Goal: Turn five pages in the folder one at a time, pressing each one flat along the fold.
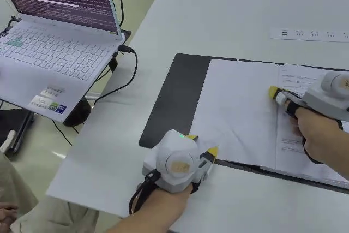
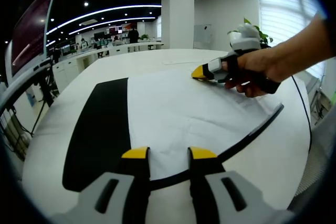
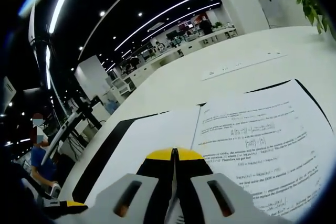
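The folder [image 1: 169, 96] lies open on the white table, its black left cover bare at the left. A blank white turned page [image 1: 234, 107] lies over the left half, and a printed page [image 1: 289, 135] shows on the right. My right gripper [image 1: 274, 92] is shut, its yellow tips resting on the paper by the fold; in its own view the right gripper [image 3: 174, 155] points along the seam between the blank page [image 3: 152, 135] and the printed page [image 3: 262, 135]. My left gripper [image 1: 202, 144] sits at the folder's near edge. In its own view the left gripper [image 2: 169, 153] is open over the page's edge, holding nothing.
An open laptop [image 1: 54, 42] stands at the far left beyond the table's edge, with a black cable [image 1: 128, 75] running off its side. A white power strip [image 1: 311, 34] lies at the back right. Bare table [image 1: 109, 156] lies left of the folder.
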